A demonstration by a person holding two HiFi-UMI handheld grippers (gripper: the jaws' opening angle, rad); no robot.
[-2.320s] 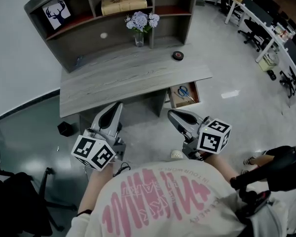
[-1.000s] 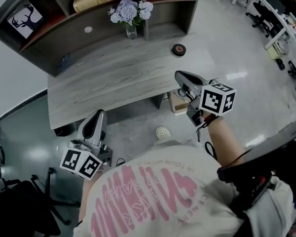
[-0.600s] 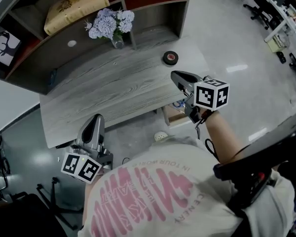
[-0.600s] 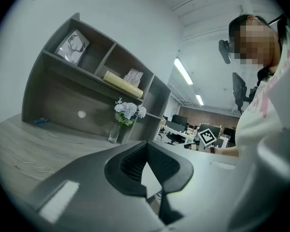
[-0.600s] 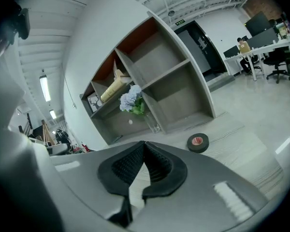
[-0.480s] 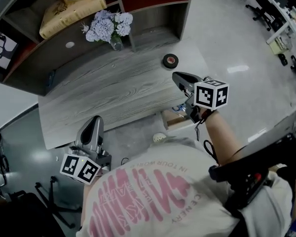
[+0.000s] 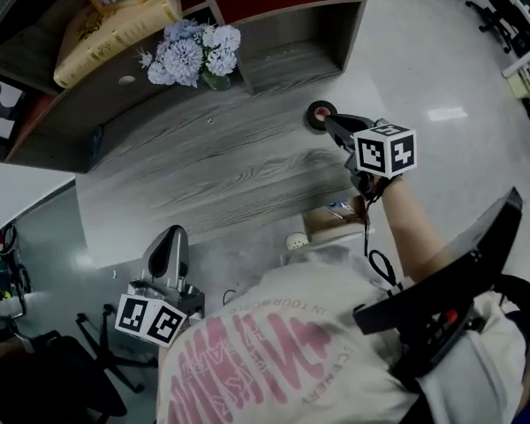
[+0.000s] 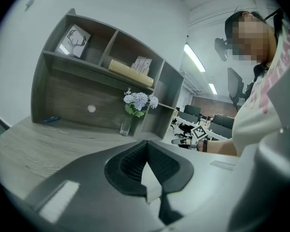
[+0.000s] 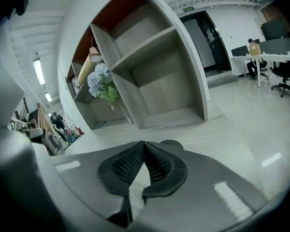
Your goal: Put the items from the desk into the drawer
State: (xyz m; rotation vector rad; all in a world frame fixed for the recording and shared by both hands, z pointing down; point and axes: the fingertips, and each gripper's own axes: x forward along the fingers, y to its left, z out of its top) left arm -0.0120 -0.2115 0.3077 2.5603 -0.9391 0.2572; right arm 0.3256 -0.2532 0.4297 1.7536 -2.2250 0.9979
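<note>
The desk (image 7: 212,184) is filling the middle, its drawer (image 7: 323,227) standing open at 5 o'clock. The left gripper (image 7: 166,253) is hanging off the desk at 7 o'clock, jaws together, empty. The right gripper (image 7: 334,124), jaws likewise together, is pointing at the tape (image 7: 319,113) at 2 o'clock, just beside it.

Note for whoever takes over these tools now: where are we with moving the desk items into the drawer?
Right tool: shut, empty, tip at the tape roll on the desk; contact unclear.
Left tool: shut, empty, low beside the desk's near edge.
Drawer: open under the desk's right end.
Done: drawer opened; tape roll not yet gripped.
Left: open right tool, grip roll, place it in drawer.
</note>
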